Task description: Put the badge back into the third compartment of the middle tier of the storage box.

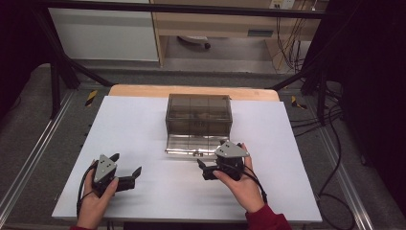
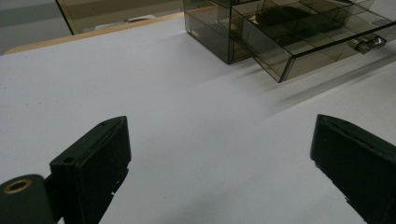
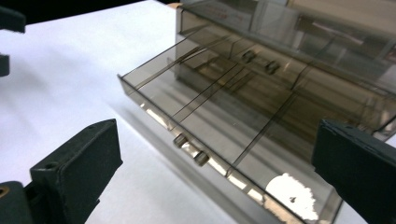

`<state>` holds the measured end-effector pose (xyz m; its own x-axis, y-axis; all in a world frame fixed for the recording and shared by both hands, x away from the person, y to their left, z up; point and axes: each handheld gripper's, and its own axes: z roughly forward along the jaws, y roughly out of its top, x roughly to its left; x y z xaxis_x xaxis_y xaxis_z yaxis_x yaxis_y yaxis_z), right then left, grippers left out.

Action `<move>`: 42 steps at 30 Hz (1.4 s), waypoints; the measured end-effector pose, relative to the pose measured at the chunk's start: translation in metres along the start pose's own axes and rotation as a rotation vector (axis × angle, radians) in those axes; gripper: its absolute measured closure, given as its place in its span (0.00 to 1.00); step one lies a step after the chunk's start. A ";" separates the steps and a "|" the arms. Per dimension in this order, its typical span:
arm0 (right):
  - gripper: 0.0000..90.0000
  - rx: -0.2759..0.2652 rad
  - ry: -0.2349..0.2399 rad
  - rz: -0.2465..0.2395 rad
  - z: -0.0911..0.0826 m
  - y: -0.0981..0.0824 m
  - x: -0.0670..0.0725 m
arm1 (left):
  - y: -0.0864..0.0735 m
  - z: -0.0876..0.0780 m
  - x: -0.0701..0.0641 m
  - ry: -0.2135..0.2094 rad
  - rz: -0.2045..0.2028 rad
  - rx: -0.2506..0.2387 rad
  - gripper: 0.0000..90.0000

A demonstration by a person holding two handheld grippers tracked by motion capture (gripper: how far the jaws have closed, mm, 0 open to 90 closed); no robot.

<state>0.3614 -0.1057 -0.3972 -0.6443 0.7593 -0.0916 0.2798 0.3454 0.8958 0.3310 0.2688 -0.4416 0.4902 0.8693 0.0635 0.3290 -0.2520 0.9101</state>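
Note:
A smoky clear drawer box [image 1: 198,114] stands in the middle of the white table [image 1: 143,124], and its lowest drawer [image 1: 196,143] is pulled out toward me. The drawer [image 3: 219,121] has thin dividers and a small two-knob handle [image 3: 190,149] on its front; it looks empty apart from a bright white patch. My right gripper [image 1: 213,155] is open just in front of the drawer's right end, with its jaws [image 3: 215,140] wide apart and touching nothing. My left gripper [image 1: 127,164] is open over bare table at the front left. From it, the box [image 2: 210,28] and drawer [image 2: 303,46] lie ahead to the right.
A wooden strip [image 1: 191,91] edges the table's far side. Black frame posts [image 1: 57,72] stand at the back corners. Cables [image 1: 330,124] trail over the floor to the right. Open table surface lies to the left and in front of the box.

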 end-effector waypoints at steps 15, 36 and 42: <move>0.03 0.042 0.062 -0.010 0.008 -0.014 0.008 | 0.000 0.000 0.000 0.000 0.000 -0.001 0.06; 0.58 0.073 0.110 -0.078 0.011 -0.028 0.008 | 0.000 -0.001 0.000 0.000 0.002 -0.006 0.06; 0.78 0.094 0.146 -0.075 0.013 -0.033 0.008 | 0.000 -0.001 0.000 -0.001 0.003 -0.007 0.06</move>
<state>0.3566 -0.1039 -0.4334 -0.7606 0.6434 -0.0866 0.2876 0.4536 0.8435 0.3306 0.2695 -0.4407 0.4918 0.8682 0.0660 0.3221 -0.2518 0.9126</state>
